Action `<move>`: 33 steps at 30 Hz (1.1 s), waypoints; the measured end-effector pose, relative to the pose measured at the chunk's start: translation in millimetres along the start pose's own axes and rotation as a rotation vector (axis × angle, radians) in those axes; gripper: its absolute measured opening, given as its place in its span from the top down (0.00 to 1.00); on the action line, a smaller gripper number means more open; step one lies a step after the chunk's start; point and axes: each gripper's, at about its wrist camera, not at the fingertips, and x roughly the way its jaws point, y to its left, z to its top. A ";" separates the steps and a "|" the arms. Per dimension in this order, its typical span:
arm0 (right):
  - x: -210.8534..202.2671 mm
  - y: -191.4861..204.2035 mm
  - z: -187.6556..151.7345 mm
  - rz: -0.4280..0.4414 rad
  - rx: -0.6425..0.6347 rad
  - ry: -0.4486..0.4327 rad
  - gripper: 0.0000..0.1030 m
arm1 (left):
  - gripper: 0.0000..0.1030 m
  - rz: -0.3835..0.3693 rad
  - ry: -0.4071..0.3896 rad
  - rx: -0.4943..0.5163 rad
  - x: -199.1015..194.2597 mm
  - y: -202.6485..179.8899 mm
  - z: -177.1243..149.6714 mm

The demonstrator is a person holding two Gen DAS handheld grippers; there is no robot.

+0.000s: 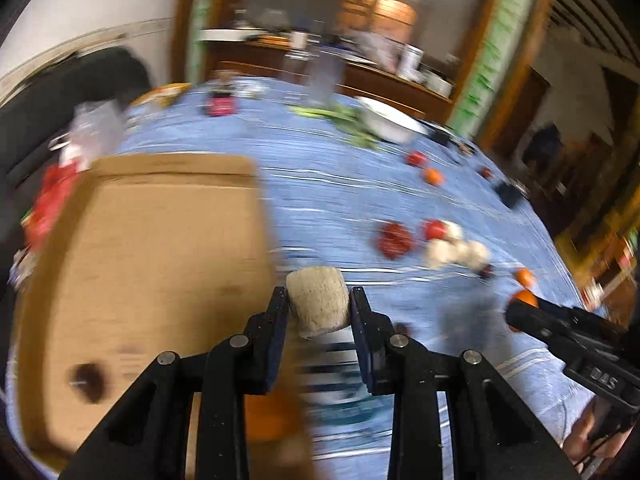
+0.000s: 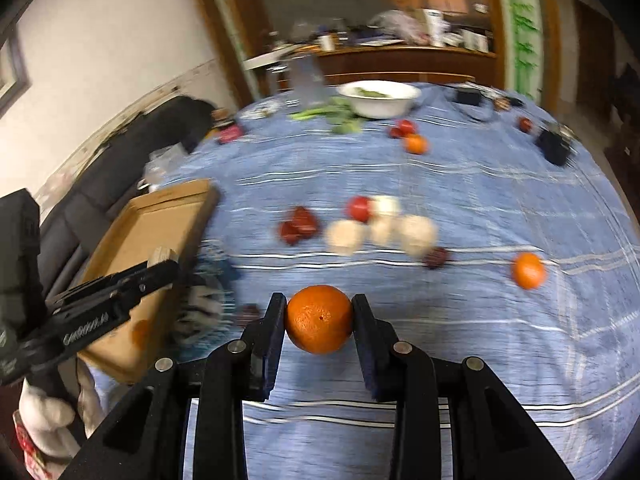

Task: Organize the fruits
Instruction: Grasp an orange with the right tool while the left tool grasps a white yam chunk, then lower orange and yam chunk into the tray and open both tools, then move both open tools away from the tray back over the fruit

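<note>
The worktop is covered by a blue striped cloth, and a cardboard box is seen at its left side. An orange is clamped in the right tool. A pale netted fruit is gripped by the left tool, just beside the box.

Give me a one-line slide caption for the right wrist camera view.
Right tool grips an orange above the blue striped tablecloth, other fruit scattered beyond, cardboard box at left.
</note>
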 end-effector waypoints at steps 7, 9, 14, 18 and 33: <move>45.4 106.5 11.4 0.137 -0.131 0.099 0.65 | 0.71 0.153 -0.012 -0.110 -16.9 97.6 8.4; 65.6 132.5 12.7 0.154 -0.162 0.142 0.65 | 0.71 0.192 0.002 -0.120 -12.4 115.9 9.7; 114.6 172.0 7.3 0.114 -0.224 0.209 0.65 | 0.71 0.223 0.050 -0.134 -1.8 138.4 8.7; 133.5 175.8 6.4 0.092 -0.245 0.228 0.65 | 0.71 0.212 0.069 -0.123 0.2 137.9 8.5; 120.0 169.9 4.7 0.148 -0.166 0.193 0.51 | 0.46 0.256 0.019 -0.089 -35.5 112.6 4.9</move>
